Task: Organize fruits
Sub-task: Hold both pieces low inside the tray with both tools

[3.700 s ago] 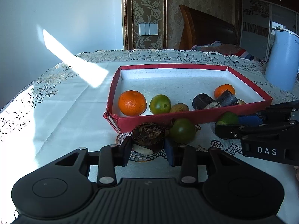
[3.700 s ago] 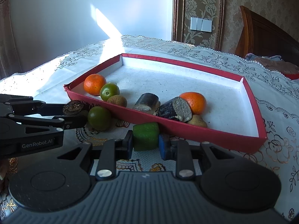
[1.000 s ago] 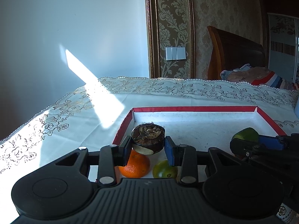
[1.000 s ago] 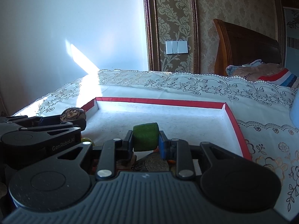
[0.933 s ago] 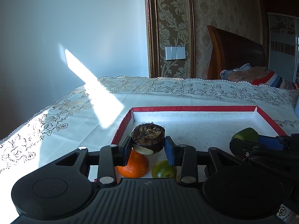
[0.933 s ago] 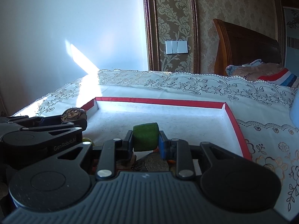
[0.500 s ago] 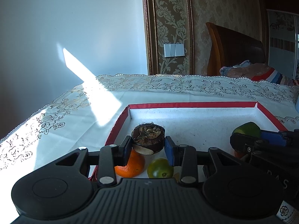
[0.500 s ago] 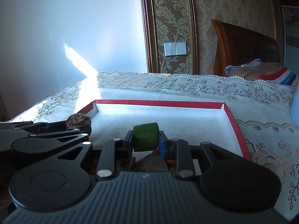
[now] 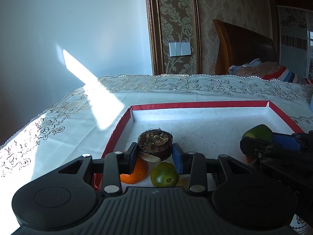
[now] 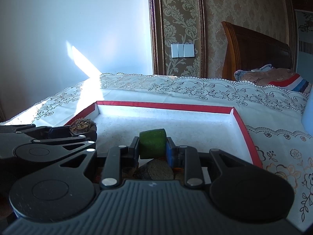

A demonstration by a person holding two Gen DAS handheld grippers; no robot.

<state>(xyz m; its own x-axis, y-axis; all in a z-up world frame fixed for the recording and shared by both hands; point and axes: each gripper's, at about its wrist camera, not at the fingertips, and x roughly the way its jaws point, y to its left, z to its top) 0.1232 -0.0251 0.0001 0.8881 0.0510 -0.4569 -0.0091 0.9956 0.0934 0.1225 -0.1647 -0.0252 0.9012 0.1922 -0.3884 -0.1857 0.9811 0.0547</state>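
While my left gripper (image 9: 154, 153) clamps its jaws on the brown fruit (image 9: 155, 144) above the orange (image 9: 135, 173) at the red tray's (image 9: 199, 104) near-left corner, my right gripper (image 10: 153, 149) pinches the green chunk (image 10: 152, 143) mid-tray. Both tilt slightly downward (carrying step, I judge); next: lower, release onto bare floor beyond.

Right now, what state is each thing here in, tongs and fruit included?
Left tongs: shut on the brown fruit.
Brown fruit: gripped, held above the tray.
Right tongs: shut on the green piece.
Green piece: gripped, held above the tray.
Red tray: open-topped, far half bare.
Orange: lying in the tray.
Green citrus: lying beside the orange.
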